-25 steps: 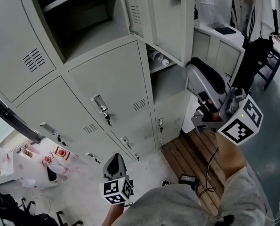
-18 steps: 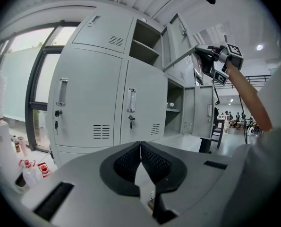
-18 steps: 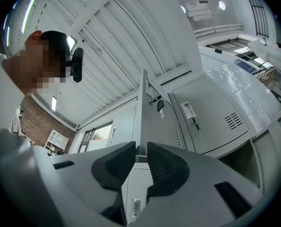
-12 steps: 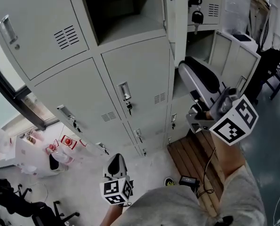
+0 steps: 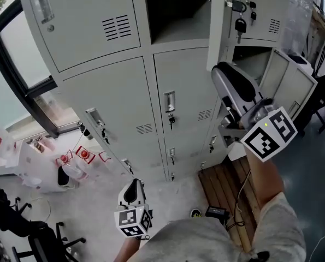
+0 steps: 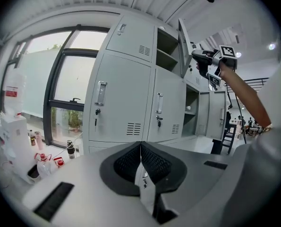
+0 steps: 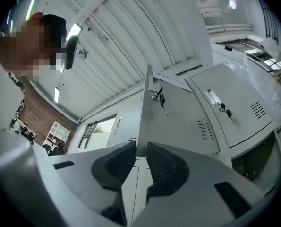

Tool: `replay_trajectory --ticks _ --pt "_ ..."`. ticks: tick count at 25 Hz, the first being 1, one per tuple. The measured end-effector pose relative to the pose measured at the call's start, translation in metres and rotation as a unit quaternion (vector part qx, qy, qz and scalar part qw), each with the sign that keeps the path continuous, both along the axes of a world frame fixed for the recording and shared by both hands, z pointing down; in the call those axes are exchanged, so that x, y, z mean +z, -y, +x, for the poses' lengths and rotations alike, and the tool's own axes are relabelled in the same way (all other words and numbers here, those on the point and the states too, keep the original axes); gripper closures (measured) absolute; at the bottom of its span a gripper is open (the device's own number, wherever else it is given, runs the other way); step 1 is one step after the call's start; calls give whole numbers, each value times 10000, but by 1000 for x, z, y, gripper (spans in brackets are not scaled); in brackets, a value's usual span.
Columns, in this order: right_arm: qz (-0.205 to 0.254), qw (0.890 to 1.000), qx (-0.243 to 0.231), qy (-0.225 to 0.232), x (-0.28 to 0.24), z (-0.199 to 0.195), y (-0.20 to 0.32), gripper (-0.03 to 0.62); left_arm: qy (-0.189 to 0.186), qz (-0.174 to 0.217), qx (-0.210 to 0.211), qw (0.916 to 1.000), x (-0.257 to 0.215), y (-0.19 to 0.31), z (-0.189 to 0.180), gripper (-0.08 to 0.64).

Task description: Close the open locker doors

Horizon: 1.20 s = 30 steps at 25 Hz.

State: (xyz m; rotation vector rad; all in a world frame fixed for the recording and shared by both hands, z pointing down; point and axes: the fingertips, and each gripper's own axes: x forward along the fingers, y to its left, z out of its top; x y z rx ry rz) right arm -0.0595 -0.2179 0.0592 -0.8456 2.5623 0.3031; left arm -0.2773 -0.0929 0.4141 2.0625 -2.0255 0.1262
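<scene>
Along the grey locker bank (image 5: 107, 86), the upper locker door (image 7: 178, 122) stands ajar, its lower edge pinched between the right gripper's (image 7: 139, 150) narrow jaws, the left gripper (image 6: 140, 145) is closed and empty, and a lower locker door (image 5: 296, 86) farther right also hangs open

Head view looks steeply down; all 3 views share seemingly near lockers (image 5: 113, 97).

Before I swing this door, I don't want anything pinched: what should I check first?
1. Right gripper fingers clamped on the grey metal upper locker door edge: ok.
2. Small dangling key in that door's lock clear of fingers: ok.
3. Dark upper compartment opening unobstructed: ok.
4. Left gripper shut, empty, away from the door: ok.
5. Grey locker door at the lower right closed: not ok, stands open.
</scene>
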Motion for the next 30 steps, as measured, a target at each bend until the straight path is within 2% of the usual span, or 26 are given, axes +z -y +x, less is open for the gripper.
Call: replay_trajectory --ticks 10,18,30 --pt "48 9999 -84 -102 -2 -46 21 506 -57 44 -448 9990 1 -13 -35 549" --pt "12 9999 -127 -48 -4 -73 50 509 53 17 -906 9959 1 -22 -65 549" --pt "-158 9996 -162 -195 -2 -101 108 514 -7 -76 -1407 9900 7 -19 -75 549"
